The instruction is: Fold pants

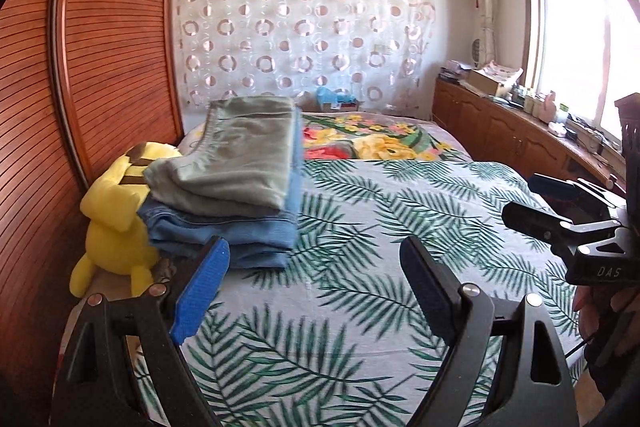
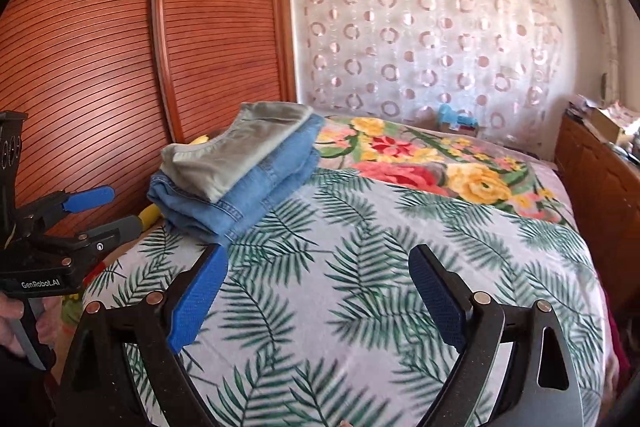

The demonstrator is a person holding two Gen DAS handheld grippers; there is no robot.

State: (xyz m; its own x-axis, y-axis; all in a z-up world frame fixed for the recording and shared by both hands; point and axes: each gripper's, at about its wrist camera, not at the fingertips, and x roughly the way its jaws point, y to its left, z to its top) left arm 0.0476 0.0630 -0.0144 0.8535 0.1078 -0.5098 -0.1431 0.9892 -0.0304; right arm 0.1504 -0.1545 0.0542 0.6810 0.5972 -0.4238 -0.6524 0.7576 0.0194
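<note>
— Pants? Nothing is in my fingers. Nearest me, the left gripper has its fingers spread wide, holding nothing, and the right gripper is the same, both above the palm-leaf sheet on the bed.

— So where are they?

— Farther off on the left: grey pants lie folded on top of folded jeans, a stack near the bed's left edge, beside the yellow plush toy.

— What could go wrong?

— I'd judge the stack could slide. The grey pair overhangs the jeans, so a careless nudge from my left fingers may tip it toward the plush toy or undo the folds. Beyond lies the floral blanket.
</note>
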